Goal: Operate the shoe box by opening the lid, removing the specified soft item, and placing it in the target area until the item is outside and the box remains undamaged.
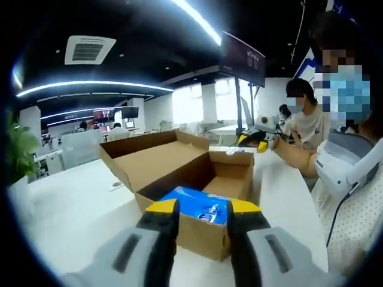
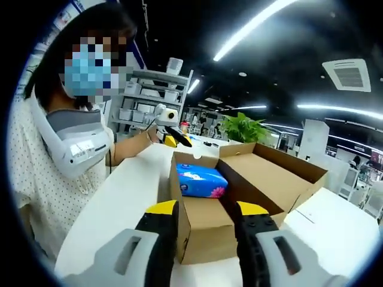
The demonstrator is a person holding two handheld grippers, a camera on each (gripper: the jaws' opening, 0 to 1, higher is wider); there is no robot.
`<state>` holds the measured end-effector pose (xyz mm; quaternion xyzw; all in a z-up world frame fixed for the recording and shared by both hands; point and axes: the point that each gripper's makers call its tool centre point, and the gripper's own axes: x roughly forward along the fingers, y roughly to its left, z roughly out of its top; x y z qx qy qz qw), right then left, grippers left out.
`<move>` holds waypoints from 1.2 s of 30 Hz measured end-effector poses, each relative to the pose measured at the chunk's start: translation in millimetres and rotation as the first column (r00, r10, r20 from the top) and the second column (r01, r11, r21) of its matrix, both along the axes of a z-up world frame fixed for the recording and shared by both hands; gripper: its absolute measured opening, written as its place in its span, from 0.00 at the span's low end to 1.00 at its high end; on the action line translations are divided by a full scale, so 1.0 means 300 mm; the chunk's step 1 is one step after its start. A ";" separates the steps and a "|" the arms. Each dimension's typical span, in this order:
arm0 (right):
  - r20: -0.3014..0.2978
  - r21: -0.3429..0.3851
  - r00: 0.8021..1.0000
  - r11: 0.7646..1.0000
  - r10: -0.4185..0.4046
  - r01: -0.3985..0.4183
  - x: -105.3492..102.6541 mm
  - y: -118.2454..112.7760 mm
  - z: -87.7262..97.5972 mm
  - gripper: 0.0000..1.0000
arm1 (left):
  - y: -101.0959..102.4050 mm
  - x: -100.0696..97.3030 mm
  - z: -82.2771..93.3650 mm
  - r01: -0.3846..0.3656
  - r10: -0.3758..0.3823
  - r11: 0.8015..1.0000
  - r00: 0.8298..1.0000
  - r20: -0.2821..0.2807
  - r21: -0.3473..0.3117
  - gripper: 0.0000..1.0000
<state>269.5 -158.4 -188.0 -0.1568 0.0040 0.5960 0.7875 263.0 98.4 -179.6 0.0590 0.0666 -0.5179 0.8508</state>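
A long white table [image 1: 78, 209] carried an open cardboard shoe box [image 1: 206, 230] near its near end, lid flap laid back. A sheet of paper [image 2: 320, 209] lay just beside the box.

Left gripper [image 1: 203, 209] and right gripper [image 2: 206, 212]: grey moulded bodies, black jaws, yellow tip caps, recessed slot on each body
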 end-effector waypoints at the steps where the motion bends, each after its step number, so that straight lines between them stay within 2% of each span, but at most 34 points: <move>1: -0.001 -0.021 1.000 1.000 -0.003 0.003 0.004 -0.003 -0.014 0.39 | 0.000 -0.001 -0.006 0.005 -0.005 1.000 1.000 -0.013 -0.002 0.38; 3: -0.004 -0.051 1.000 0.999 -0.004 0.004 0.009 -0.007 -0.038 0.39 | -0.008 -0.005 -0.023 0.009 -0.009 1.000 1.000 -0.030 0.003 0.42; 7: -0.005 -0.042 1.000 0.999 -0.006 0.006 0.005 -0.009 -0.031 0.38 | -0.008 -0.007 -0.054 0.024 -0.022 0.999 0.999 -0.035 0.043 0.43; 13: 0.026 -0.067 0.999 0.997 -0.023 0.025 0.011 -0.016 -0.033 0.36 | -0.031 -0.017 -0.089 0.054 -0.051 0.994 0.998 -0.032 0.096 0.44; 21: 0.023 -0.087 0.998 0.995 -0.052 0.054 0.016 -0.033 -0.042 0.41 | -0.026 -0.012 -0.086 0.048 -0.045 0.994 0.999 -0.029 0.099 0.43; 36: 0.018 -0.055 0.999 0.998 -0.041 0.042 0.028 -0.033 -0.045 0.41 | -0.021 -0.005 -0.082 0.055 -0.055 0.994 0.998 -0.008 0.097 0.42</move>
